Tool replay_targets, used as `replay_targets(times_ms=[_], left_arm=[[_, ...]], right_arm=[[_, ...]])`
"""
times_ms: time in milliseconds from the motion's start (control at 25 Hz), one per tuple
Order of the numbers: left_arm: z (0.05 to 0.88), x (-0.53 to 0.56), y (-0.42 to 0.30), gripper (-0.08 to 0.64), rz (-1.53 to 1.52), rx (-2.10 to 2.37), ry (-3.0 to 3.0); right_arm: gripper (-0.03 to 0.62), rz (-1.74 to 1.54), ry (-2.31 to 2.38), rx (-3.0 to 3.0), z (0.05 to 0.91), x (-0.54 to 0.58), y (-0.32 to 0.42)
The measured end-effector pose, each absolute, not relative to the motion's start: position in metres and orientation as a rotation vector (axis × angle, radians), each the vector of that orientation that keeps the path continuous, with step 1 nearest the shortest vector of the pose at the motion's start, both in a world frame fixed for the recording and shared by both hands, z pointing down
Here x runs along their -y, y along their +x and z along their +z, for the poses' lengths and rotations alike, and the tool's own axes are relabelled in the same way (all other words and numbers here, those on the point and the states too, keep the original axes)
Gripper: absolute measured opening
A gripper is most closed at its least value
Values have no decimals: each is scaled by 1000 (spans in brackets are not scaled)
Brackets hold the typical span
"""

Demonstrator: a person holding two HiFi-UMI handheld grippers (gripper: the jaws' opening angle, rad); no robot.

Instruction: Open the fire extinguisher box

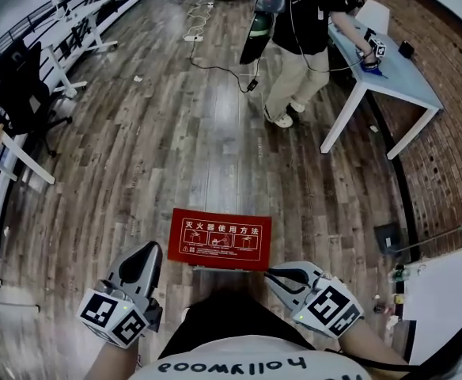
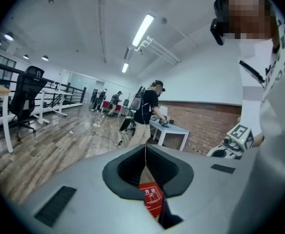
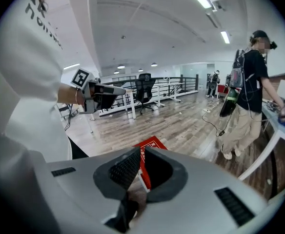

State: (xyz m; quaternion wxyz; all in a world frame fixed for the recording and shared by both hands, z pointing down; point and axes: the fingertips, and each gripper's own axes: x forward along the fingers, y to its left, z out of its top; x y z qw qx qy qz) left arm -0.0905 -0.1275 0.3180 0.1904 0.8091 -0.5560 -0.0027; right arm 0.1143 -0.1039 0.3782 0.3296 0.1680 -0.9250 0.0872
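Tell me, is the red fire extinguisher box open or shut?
Shut: the fire extinguisher box shows only its flat red lid with the printed instructions, and nothing inside is visible.

Bare floor lies open left, right and beyond the box. Well beyond it a cable trails, and a person stands by a table, far right. Desks and a chair crowd the far left.

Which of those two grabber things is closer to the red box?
Right, it seems, narrowly. The right gripper ends by the near right corner of the red box; the left gripper is just off its left edge.
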Motion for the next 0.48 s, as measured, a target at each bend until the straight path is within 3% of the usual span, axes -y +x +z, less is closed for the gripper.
replay_targets(times_ms=[240,480], left_arm=[[333,123,-40,11,84,1508,2470],[374,126,-16,11,124,1308,2487]], right_arm=[[24,173,316,2411,407,112,119],[107,289,341,2407,452,119,111]])
